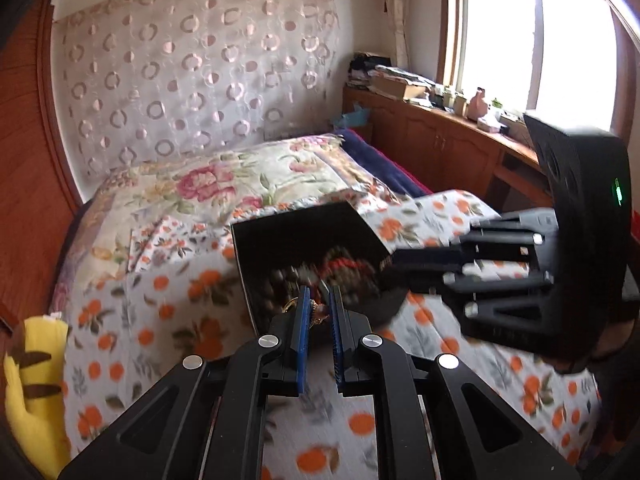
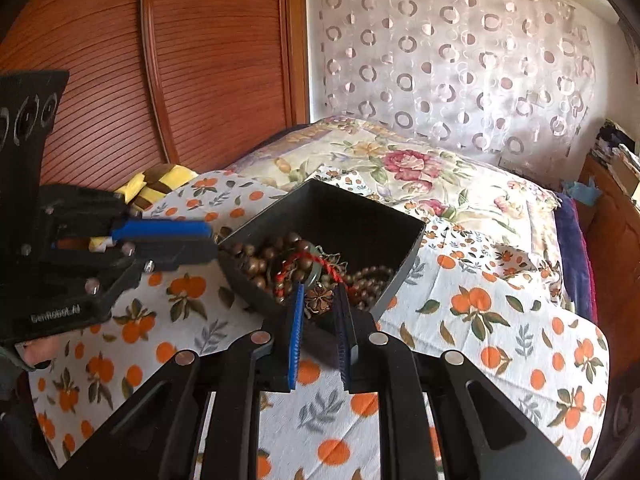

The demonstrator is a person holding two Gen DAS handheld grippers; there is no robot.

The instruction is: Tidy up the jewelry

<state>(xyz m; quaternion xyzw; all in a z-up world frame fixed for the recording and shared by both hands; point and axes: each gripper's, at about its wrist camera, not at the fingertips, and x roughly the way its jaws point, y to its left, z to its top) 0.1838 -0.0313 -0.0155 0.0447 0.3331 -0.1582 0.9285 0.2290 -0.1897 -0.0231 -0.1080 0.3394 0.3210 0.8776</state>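
Jewelry box (image 2: pixel 352 216): black, tilted, off the orange-print bed (image 2: pixel 500 320), heaped with bead strands (image 2: pixel 256 264). Right tool (image 2: pixel 320 300) narrow, pinching its near rim; left tool (image 1: pixel 318 304) narrow on a small ornament (image 1: pixel 322 313). Step: carrying. Next: level set-down.

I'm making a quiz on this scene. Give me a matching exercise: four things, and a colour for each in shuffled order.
Things:
1. square jewelry tray
2. cord among the wooden beads
3. striped plush toy
4. fruit printed on the bedsheet

Colours:
A. orange
B. black
C. yellow and brown
D. red

Pairs: 1-B, 2-D, 3-C, 4-A
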